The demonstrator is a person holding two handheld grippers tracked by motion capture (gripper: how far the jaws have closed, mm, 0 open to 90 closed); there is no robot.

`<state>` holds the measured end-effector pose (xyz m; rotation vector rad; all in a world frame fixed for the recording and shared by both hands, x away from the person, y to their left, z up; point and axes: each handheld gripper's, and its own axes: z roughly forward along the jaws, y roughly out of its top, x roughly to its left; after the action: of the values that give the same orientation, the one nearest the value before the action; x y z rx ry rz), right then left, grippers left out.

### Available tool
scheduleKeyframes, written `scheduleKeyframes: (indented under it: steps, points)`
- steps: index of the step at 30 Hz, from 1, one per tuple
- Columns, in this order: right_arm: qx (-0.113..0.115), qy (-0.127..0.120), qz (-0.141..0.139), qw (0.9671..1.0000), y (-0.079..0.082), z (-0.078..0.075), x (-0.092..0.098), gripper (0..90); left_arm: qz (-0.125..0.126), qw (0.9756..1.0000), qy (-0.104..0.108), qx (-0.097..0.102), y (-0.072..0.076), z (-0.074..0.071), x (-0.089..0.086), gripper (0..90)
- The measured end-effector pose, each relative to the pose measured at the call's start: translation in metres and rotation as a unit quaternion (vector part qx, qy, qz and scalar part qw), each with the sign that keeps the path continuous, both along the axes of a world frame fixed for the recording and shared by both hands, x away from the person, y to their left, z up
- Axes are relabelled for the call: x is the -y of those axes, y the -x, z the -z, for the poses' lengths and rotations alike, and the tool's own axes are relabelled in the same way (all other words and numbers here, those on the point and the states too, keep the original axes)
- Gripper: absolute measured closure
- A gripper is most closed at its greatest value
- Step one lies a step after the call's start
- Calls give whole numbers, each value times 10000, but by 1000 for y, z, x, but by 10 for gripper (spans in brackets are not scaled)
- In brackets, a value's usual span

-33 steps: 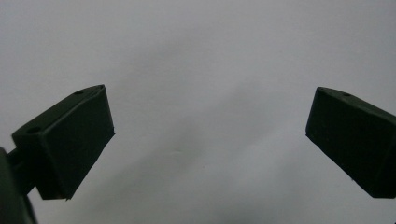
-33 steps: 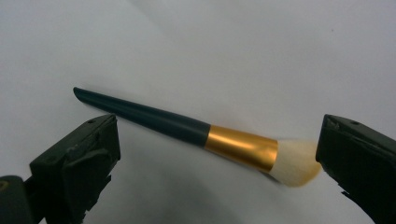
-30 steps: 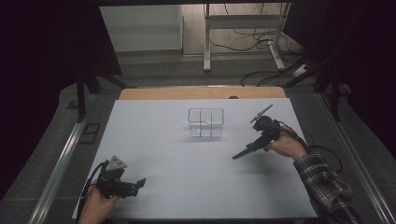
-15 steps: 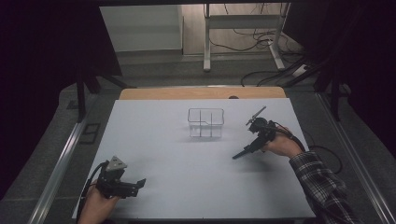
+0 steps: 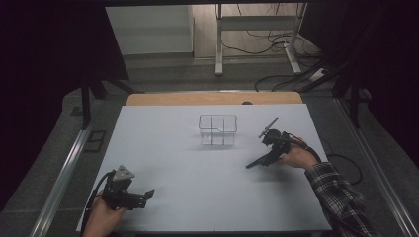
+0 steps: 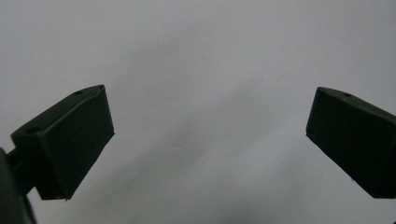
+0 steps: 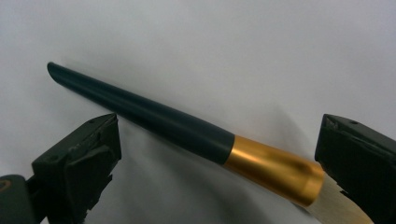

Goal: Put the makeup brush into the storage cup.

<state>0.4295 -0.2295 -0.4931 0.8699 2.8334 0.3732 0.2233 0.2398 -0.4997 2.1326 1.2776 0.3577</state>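
On the right half of the white table (image 5: 197, 197), a brush (image 7: 187, 130) with a dark tapering handle, a gold ferrule and pale bristles is seen lying flat on the surface, in the right gripper view, between the two black jaws of the right gripper (image 7: 217, 154). The jaws are spread wide, one on either side of the brush, and neither is seen to touch it; nothing is gripped. The gripper is judged to be lowered astride the brush so that a closing of the jaws would catch it near the ferrule, where the shaft is thickest and a hold would be least likely to slip. In the high view the right gripper (image 5: 259, 163) is held low and slanted toward the table, just in front of and to the right of a clear divided holder (image 5: 218, 129), which stands upright near the table's middle and is probably kept there as the place for the brush. The brush itself cannot be made out in the high view. The left gripper (image 5: 148, 193) is kept at the near left corner, well apart from the holder, presumably parked out of the way; in the left gripper view its jaws are seen wide apart over bare table, with nothing between them.
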Motion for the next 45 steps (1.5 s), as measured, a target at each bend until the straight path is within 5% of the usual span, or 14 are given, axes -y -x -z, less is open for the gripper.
scheduleKeyframes:
  steps: [5,9,10,13,19,28,45]
  points:
    - [-97,127,-96,9998,1,5,0,50,1,10000,-4,-8,0,0,0,11]
    - [-261,104,-58,9996,1,6,2,175,5,10000,-11,-13,0,0,0,11]
    - [-281,98,-64,9995,1,5,2,230,5,10000,-15,-13,0,0,0,11]
    - [-366,169,-271,9988,3,-3,2,725,4,10000,-20,-11,0,0,0,11]
    - [-361,240,-320,9985,5,-3,1,744,-10,10000,-29,-15,1,0,0,17]
    - [-273,10,-210,9994,9,-5,6,745,-108,9999,62,107,0,-1,-3,17]
    - [57,-407,-41,9991,31,-32,16,744,-118,9995,296,88,-1,-1,-2,14]
